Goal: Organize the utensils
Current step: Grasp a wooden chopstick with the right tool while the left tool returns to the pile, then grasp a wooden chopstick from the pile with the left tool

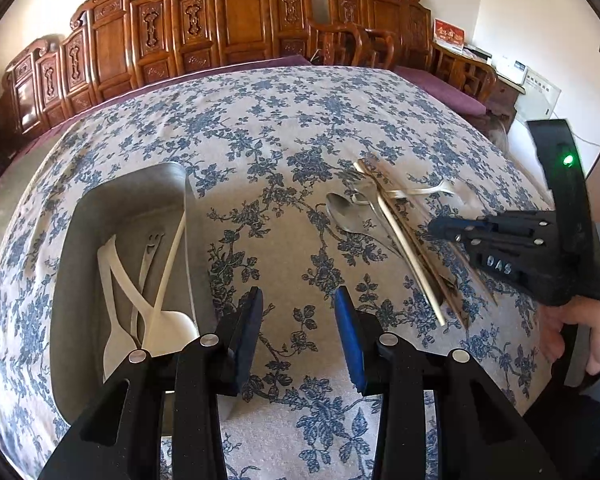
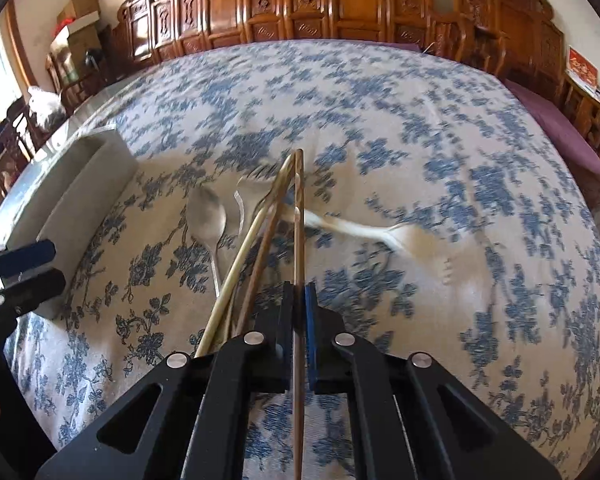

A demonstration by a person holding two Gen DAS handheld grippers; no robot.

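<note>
A brown chopstick (image 2: 299,248) is sitting clenched in the jaws of the right gripper (image 2: 299,300), above the loose pile of chopsticks (image 1: 400,232) and a metal spoon (image 1: 346,214) lying on the floral worktop (image 1: 260,128). The left gripper (image 1: 298,320) is hovering with jaws released beside the metal tray (image 1: 172,184) holding white spoons (image 1: 156,320).

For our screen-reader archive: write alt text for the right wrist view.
The right gripper has its jaws shut on a brown chopstick above a blue-flowered tablecloth. Beside it lie more chopsticks, a metal spoon and a blurred white fork; a metal tray sits at left.
</note>
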